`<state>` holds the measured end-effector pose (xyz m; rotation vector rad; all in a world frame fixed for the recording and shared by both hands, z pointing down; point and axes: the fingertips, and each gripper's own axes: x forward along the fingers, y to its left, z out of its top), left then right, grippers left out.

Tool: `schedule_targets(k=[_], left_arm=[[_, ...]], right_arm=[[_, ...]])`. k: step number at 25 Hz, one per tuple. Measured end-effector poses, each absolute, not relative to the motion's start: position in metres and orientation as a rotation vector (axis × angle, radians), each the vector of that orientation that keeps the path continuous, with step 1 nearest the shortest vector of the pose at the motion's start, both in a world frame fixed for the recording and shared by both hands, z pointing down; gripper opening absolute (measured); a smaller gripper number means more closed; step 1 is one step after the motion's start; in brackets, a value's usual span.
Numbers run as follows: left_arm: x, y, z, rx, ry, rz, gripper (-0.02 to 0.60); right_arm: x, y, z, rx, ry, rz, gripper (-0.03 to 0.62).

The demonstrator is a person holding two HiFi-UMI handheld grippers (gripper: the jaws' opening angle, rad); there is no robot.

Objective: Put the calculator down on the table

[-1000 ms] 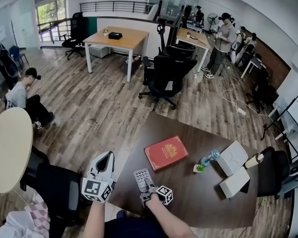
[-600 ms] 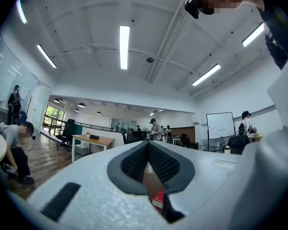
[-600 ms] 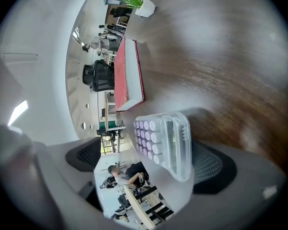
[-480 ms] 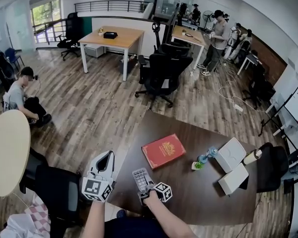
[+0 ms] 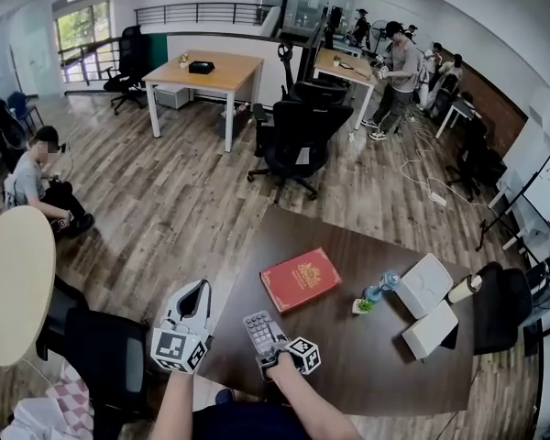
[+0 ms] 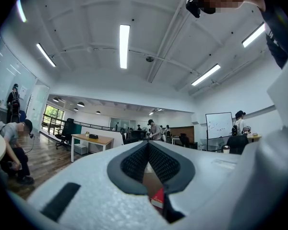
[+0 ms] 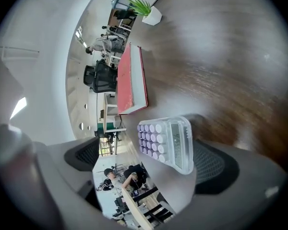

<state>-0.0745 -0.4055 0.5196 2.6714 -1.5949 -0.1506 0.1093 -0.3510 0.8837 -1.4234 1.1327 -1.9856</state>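
Observation:
The calculator [image 5: 259, 327], pale with rows of lilac keys, lies flat on the dark brown table [image 5: 367, 365] near its front left corner. My right gripper [image 5: 269, 345] is just behind it and tilted down. In the right gripper view the calculator [image 7: 165, 145] sits between the wide-spread dark pads [image 7: 84, 155], and the right gripper [image 7: 149, 161] is open; its jaws have just been opening. My left gripper [image 5: 200, 290] hovers level off the table's left edge. In its own view the left gripper [image 6: 148, 145] has its pads meeting at the tip with nothing between them.
A red book [image 5: 301, 279] lies beyond the calculator. A small potted plant [image 5: 363, 306], a bottle [image 5: 386, 286], two white boxes [image 5: 427, 286] and a cup [image 5: 464, 291] stand to the right. A black chair [image 5: 101, 346] and a round pale table [image 5: 14, 278] are on the left.
The right gripper's jaws have spread off the calculator, which stays flat on the table. The left gripper has kept still.

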Motion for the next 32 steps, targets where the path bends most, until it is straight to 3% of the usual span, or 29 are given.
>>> schedule_targets(k=[17, 32], left_arm=[[-0.054, -0.401, 0.521, 2.695, -1.551, -0.15, -0.003], [-0.049, -0.398, 0.528, 2.668, -1.523, -0.134, -0.004]], right_arm=[[0.106, -0.368, 0.831, -1.249, 1.187, -1.883, 0.604], [0.104, -0.421, 0.635, -0.783, 1.437, -1.481, 0.604]])
